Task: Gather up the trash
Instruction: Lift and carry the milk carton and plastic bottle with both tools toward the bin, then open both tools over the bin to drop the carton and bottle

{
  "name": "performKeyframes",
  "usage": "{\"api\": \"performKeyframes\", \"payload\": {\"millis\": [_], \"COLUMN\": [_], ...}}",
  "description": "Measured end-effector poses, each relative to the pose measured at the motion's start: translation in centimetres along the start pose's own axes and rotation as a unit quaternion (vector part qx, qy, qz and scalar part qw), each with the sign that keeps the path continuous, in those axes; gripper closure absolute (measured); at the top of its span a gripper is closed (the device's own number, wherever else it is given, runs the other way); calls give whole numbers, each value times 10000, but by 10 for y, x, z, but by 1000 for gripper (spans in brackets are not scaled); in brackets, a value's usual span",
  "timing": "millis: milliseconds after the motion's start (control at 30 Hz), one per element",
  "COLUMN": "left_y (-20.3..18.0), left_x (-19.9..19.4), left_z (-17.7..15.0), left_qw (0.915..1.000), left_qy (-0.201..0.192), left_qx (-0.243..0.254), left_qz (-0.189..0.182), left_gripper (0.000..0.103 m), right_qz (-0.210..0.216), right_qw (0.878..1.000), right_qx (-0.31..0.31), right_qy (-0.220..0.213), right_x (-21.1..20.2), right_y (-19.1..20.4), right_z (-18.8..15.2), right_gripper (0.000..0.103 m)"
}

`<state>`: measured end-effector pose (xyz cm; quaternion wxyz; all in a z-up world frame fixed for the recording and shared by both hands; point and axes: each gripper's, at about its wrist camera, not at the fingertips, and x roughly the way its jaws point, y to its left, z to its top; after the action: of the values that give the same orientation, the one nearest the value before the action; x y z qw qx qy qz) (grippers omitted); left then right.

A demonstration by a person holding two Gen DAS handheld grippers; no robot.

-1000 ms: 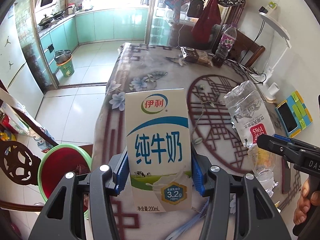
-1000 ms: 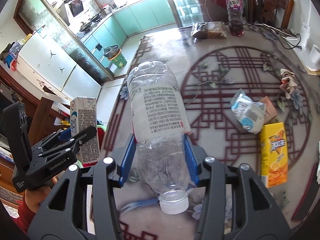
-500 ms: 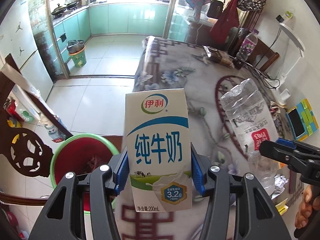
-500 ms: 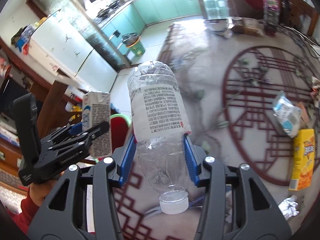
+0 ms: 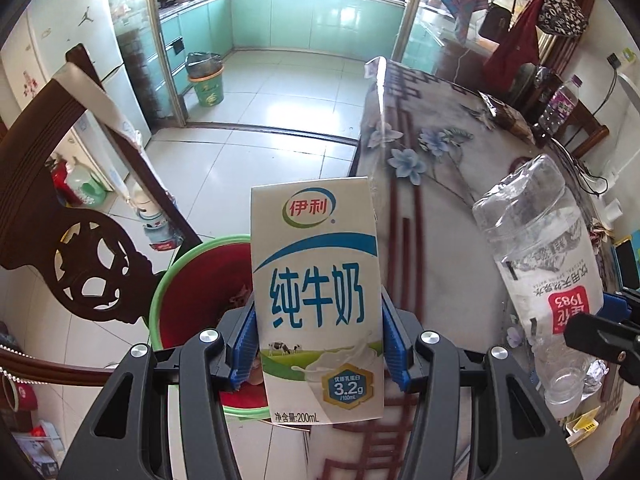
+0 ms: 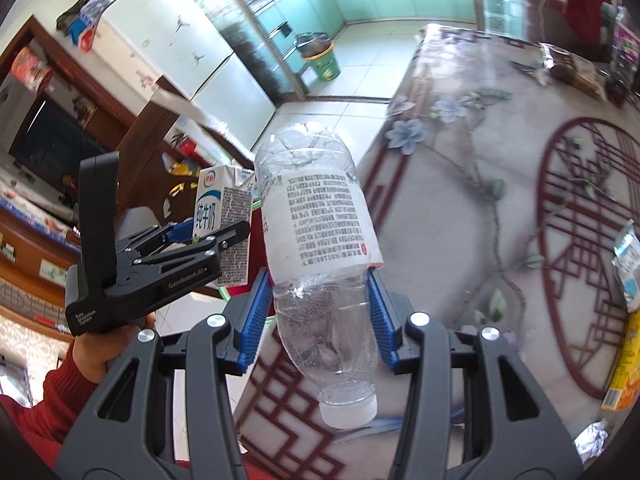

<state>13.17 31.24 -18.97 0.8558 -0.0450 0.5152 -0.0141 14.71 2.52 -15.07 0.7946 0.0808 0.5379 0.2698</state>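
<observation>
My left gripper [image 5: 318, 340] is shut on a white milk carton [image 5: 316, 292] with blue characters, held upright above the rim of a red bin with a green rim [image 5: 188, 280] on the floor beside the table. My right gripper [image 6: 320, 316] is shut on an empty clear plastic bottle [image 6: 320, 240], cap end toward the camera, over the table's left edge. In the left wrist view the bottle [image 5: 544, 264] hangs at the right, and in the right wrist view the carton [image 6: 222, 220] and the left gripper [image 6: 208, 236] sit at the left.
The table [image 6: 460, 184] has a floral cloth with a red lattice circle. On it lie a yellow juice box [image 6: 624, 364], a crumpled wrapper [image 6: 628, 264], foil [image 6: 592, 440] and a dark drink bottle [image 5: 558, 108]. A carved wooden chair [image 5: 80, 216] stands left of the bin.
Both grippers have carried their loads leftward off the table's middle toward its left edge. The red bin now lies right behind the carton, and more floor shows.
</observation>
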Motion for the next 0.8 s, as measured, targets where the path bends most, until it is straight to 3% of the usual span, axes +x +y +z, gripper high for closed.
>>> {"api": "performKeyframes", "payload": {"millis": [800], "left_y": [45], "left_x": [22], "left_z": [7], "left_qw": [9989], "left_qy": [162], "left_qx": [-309], "left_qz": [298], "left_gripper": [53], "right_qz": [344], "right_qw": [9963], "right_qx": [-631], "right_qy": [474], "right_x": [59], "right_y": [53], "right_z": [30], "right_gripper": [57]}}
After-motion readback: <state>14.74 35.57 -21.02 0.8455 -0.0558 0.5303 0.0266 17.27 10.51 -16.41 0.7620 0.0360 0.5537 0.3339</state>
